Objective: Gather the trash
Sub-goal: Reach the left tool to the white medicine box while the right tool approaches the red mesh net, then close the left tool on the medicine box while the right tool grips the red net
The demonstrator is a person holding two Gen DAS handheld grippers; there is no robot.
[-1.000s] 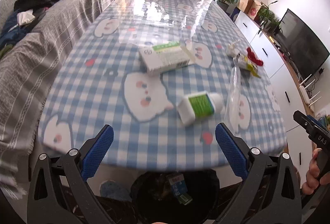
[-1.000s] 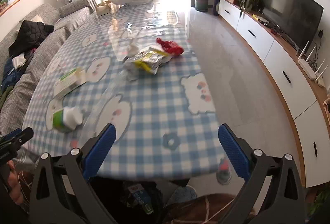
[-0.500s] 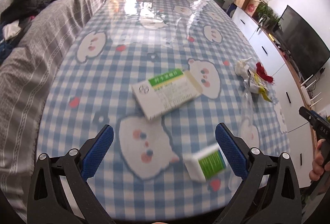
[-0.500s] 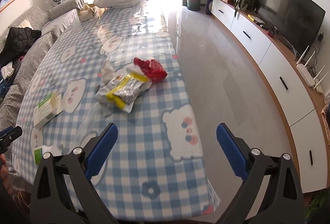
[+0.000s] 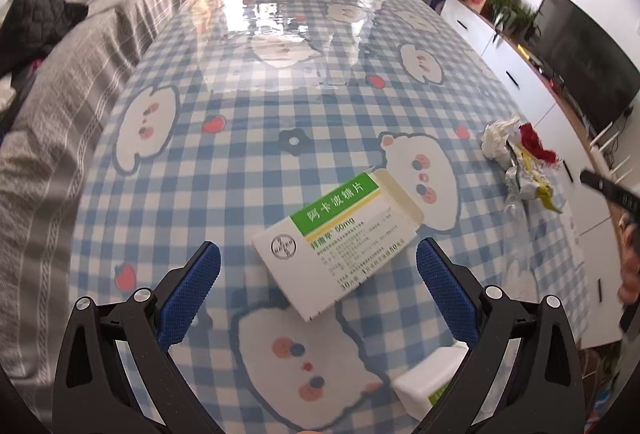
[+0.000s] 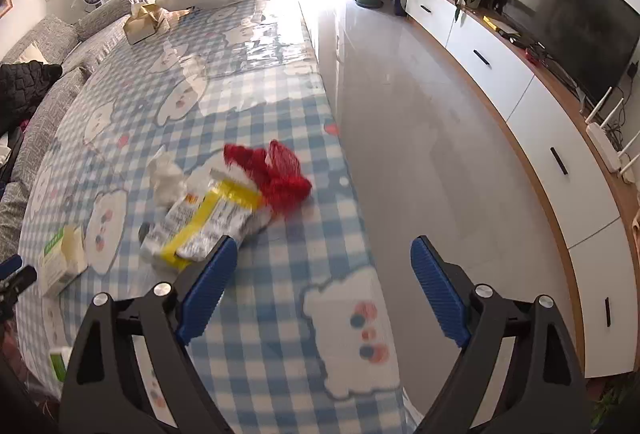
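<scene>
Trash is now closer than a second ago: both hands moved forward over the table (image 5: 168, 170), so the medicine box (image 5: 340, 238) lies between the spread jaws of the left gripper (image 5: 318, 286), untouched. The right gripper (image 6: 324, 278), empty and closing slightly, nears the yellow wrapper (image 6: 208, 218) and red net (image 6: 276, 174). A sofa (image 5: 60, 82) stands beside the checked cloth.
</scene>
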